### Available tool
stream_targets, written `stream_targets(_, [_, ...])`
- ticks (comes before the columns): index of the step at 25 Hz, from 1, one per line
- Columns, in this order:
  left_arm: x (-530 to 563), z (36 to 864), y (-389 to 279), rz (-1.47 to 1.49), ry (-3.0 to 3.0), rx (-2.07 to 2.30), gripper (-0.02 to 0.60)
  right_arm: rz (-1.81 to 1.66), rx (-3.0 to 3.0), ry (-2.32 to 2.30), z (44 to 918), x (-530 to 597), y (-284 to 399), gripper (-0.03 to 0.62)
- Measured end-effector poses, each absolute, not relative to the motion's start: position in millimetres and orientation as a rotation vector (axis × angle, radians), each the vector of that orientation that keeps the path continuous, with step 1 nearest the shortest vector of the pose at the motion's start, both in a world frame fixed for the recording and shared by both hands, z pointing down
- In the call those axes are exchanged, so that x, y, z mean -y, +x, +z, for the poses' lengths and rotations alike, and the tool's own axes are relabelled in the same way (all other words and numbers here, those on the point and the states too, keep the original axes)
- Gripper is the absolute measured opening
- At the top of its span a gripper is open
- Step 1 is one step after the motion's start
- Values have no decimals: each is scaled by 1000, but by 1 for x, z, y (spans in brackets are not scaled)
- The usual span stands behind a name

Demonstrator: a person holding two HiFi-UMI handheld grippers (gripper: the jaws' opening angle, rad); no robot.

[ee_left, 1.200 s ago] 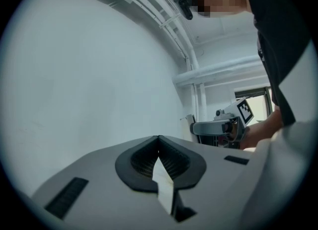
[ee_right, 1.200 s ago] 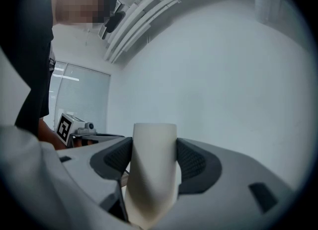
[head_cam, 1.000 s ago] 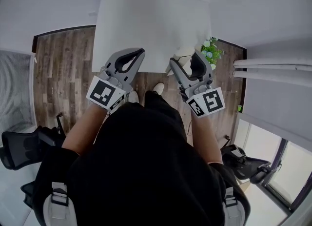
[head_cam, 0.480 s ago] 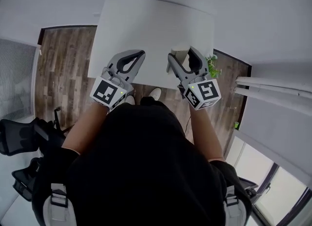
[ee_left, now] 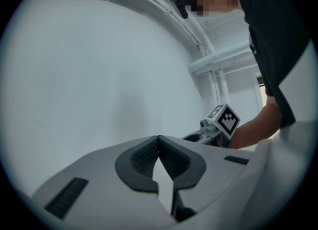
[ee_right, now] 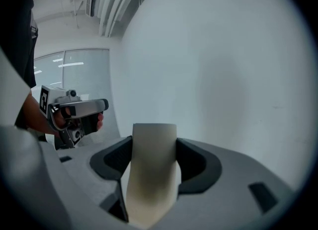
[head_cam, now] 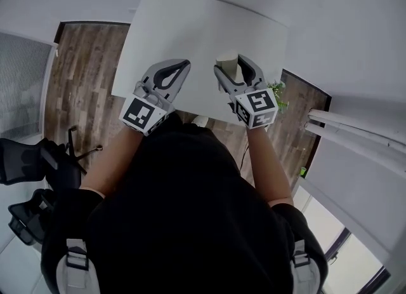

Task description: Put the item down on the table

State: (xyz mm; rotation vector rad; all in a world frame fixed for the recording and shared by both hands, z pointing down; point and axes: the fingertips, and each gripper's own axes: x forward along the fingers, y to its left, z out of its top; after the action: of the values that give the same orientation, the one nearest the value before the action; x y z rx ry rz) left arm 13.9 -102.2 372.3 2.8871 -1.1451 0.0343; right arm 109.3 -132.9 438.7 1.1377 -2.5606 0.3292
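A cream paper-cup-like item (head_cam: 226, 64) (ee_right: 150, 169) is clamped upright between the jaws of my right gripper (head_cam: 236, 66) (ee_right: 154, 143), which is shut on it. It hangs over the near right part of the white table (head_cam: 190, 26); I cannot tell whether it touches the top. My left gripper (head_cam: 183, 65) (ee_left: 159, 138) is shut with nothing in it and hovers over the table's near edge, a little left of the right one. Each gripper view shows the other gripper off to the side: the right gripper (ee_left: 218, 123) and the left gripper (ee_right: 74, 110).
A small potted plant (head_cam: 277, 88) stands on the wooden floor (head_cam: 82, 64) just past the table's right corner. A black office chair (head_cam: 28, 166) is at the left. White rails (head_cam: 355, 131) run along the right wall.
Both grippers have moved forward from the table's near edge to over its top. The cup stays held in the right gripper. The plant now shows behind the right gripper.
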Motion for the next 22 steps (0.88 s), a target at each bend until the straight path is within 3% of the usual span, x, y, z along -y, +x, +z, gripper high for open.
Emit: stream_targets(22, [183, 421, 8, 43, 2942, 894, -6, 446, 2231, 1038, 569, 204, 77, 281])
